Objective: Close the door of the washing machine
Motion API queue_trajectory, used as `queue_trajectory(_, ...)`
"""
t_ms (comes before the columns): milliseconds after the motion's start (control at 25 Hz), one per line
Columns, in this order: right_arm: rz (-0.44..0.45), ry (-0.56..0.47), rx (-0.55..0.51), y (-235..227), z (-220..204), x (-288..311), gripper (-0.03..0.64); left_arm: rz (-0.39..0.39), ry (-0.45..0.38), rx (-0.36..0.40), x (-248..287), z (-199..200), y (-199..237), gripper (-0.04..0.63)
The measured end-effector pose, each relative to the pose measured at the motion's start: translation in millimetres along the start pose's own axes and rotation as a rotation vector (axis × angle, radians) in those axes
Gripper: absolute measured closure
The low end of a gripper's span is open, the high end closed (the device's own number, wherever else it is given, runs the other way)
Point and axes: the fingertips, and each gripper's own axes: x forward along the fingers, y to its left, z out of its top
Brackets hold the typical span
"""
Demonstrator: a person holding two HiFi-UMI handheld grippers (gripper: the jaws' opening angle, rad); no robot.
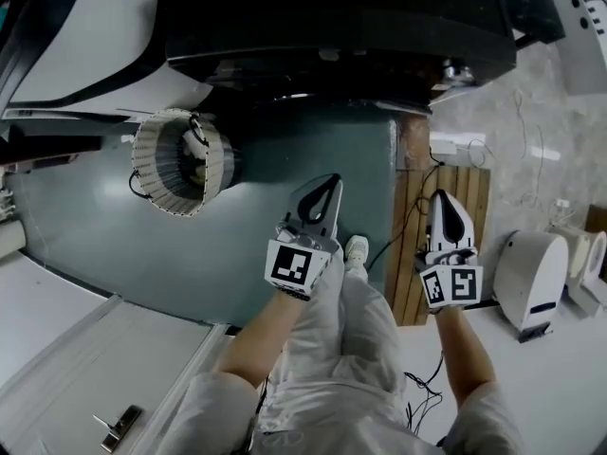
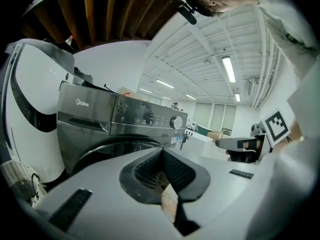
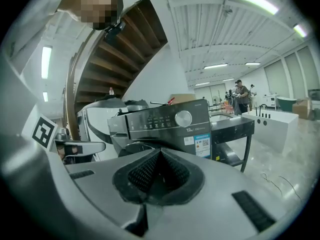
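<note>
As forearms (image 1: 266, 335) extend, left hand-held gripper (image 1: 329, 182) and right hand-held gripper (image 1: 440, 197) are clenched empty.

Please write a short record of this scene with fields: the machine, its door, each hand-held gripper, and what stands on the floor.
machine: dark grey front-loading washing machine with a round silver knob, ahead of both grippers
door: round dark door, only its upper arc shows; shut or not, cannot tell
left hand-held gripper: jaws together, nothing between them
right hand-held gripper: jaws together, nothing between them
contact: neither gripper touches the machine
floor: pale woven round basket on the grey-green floor, left of both grippers
</note>
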Motion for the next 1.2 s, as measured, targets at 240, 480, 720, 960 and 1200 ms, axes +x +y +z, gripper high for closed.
queue_trajectory(240,0.010,-0.016,0.022,8,41,-30,0.606,0.040,-0.037,0.008,-25,43,-10,0.592)
queue_trajectory(480,0.059,-0.003,0.000,21,72,-50,0.606,0.069,-0.046,0.033,-49,73,-17,0.592)
queue_trajectory(720,0.092,-0.016,-0.010,31,103,-57,0.606,0.087,-0.049,0.047,-66,96,-19,0.592)
queue_trajectory(960,0.108,-0.036,-0.014,37,127,-57,0.606,0.107,-0.056,0.055,-77,111,-19,0.592)
queue_trajectory(1200,0.111,-0.056,-0.020,43,145,-65,0.607,0.120,-0.080,0.050,-90,126,-21,0.592)
